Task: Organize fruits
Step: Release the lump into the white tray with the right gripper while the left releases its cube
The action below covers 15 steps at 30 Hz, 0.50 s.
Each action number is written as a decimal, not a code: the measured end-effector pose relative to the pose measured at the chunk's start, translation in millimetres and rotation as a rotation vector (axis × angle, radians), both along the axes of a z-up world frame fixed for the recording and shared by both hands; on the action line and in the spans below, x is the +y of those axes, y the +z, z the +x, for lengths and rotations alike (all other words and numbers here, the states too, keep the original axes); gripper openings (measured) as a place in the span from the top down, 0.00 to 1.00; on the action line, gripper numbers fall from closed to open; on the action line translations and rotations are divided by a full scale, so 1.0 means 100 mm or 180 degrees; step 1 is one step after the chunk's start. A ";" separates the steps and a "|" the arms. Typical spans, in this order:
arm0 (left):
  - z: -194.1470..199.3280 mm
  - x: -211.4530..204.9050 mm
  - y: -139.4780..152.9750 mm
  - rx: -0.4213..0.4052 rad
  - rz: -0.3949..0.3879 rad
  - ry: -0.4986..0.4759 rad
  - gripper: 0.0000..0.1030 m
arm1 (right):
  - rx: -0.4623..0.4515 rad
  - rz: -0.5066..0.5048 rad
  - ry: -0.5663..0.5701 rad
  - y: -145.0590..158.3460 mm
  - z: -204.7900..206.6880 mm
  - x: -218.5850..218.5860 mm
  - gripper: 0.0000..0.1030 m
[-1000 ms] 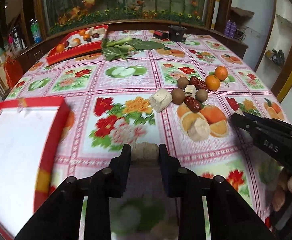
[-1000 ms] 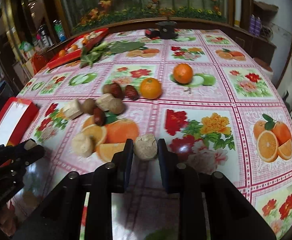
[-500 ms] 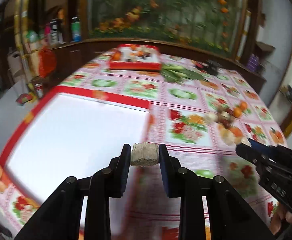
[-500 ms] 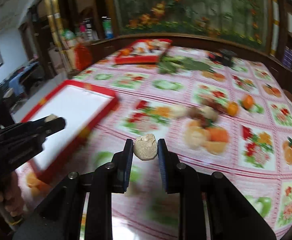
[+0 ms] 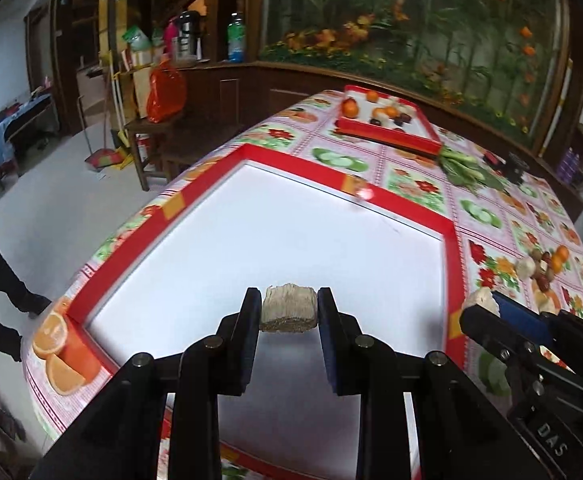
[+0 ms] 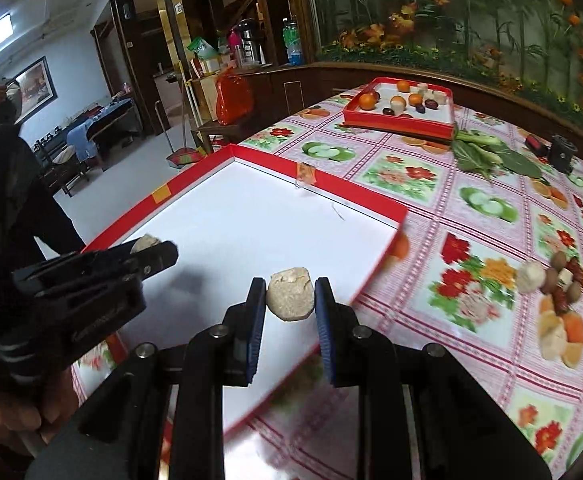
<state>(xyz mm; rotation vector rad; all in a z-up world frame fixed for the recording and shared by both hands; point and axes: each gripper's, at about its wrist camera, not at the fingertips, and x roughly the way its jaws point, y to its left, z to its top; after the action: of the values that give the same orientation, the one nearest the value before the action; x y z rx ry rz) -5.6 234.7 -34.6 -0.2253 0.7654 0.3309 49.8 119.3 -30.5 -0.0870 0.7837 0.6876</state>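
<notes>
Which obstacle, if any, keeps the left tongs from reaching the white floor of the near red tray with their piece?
Probably none. The left tongs hold the fibrous beige piece above the near red tray, whose white floor looks bare below. The right tongs stand off to the side.

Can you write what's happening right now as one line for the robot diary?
left gripper: shut on tan block | right gripper: shut on tan lump | both over near tray | placed: nothing yet
</notes>
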 end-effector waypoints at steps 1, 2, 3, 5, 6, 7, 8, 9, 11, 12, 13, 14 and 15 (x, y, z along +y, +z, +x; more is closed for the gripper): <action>-0.01 0.04 0.00 -0.0002 0.0005 0.0017 0.74 | 0.0009 0.0008 -0.0003 0.00 0.00 0.03 0.74; -0.01 0.06 -0.01 0.0001 0.0011 0.0034 0.74 | 0.0014 0.0007 -0.0007 0.00 0.01 0.06 0.74; -0.01 0.09 -0.01 0.0003 0.0010 0.0055 0.74 | 0.0022 0.0001 -0.0008 -0.01 0.03 0.10 0.74; -0.01 0.15 -0.03 0.0013 -0.0004 0.0086 0.74 | 0.0053 -0.0004 0.0000 -0.05 0.05 0.16 0.74; -0.01 0.16 -0.04 0.0022 0.0000 0.0098 0.74 | 0.0068 -0.0017 0.0005 -0.07 0.06 0.19 0.74; -0.01 0.20 -0.05 0.0029 -0.0002 0.0113 0.74 | 0.0086 -0.0025 0.0014 -0.09 0.07 0.21 0.74; 0.00 0.22 -0.05 0.0030 -0.0004 0.0125 0.74 | 0.0095 -0.0030 0.0018 -0.11 0.07 0.23 0.74; 0.00 0.24 -0.06 0.0039 -0.0003 0.0131 0.74 | 0.0105 -0.0034 0.0022 -0.12 0.07 0.24 0.74; 0.03 0.26 -0.07 0.0069 -0.0016 0.0121 0.74 | 0.0127 -0.0045 0.0038 -0.14 0.09 0.27 0.74; 0.05 0.26 -0.08 0.0088 -0.0001 0.0112 0.74 | 0.0127 -0.0062 0.0049 -0.14 0.10 0.30 0.74; 0.07 0.26 -0.08 0.0105 0.0009 0.0105 0.74 | 0.0127 -0.0072 0.0056 -0.14 0.11 0.32 0.74; 0.08 0.25 -0.09 0.0115 0.0012 0.0096 0.74 | 0.0124 -0.0079 0.0058 -0.15 0.14 0.35 0.74; 0.08 0.25 -0.09 0.0121 0.0013 0.0090 0.74 | 0.0120 -0.0081 0.0057 -0.15 0.15 0.37 0.74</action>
<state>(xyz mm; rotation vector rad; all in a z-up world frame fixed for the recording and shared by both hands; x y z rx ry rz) 2.8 259.8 -43.7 -0.2268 0.7995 0.3642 65.0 155.9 -45.6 -0.1044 0.8287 0.6980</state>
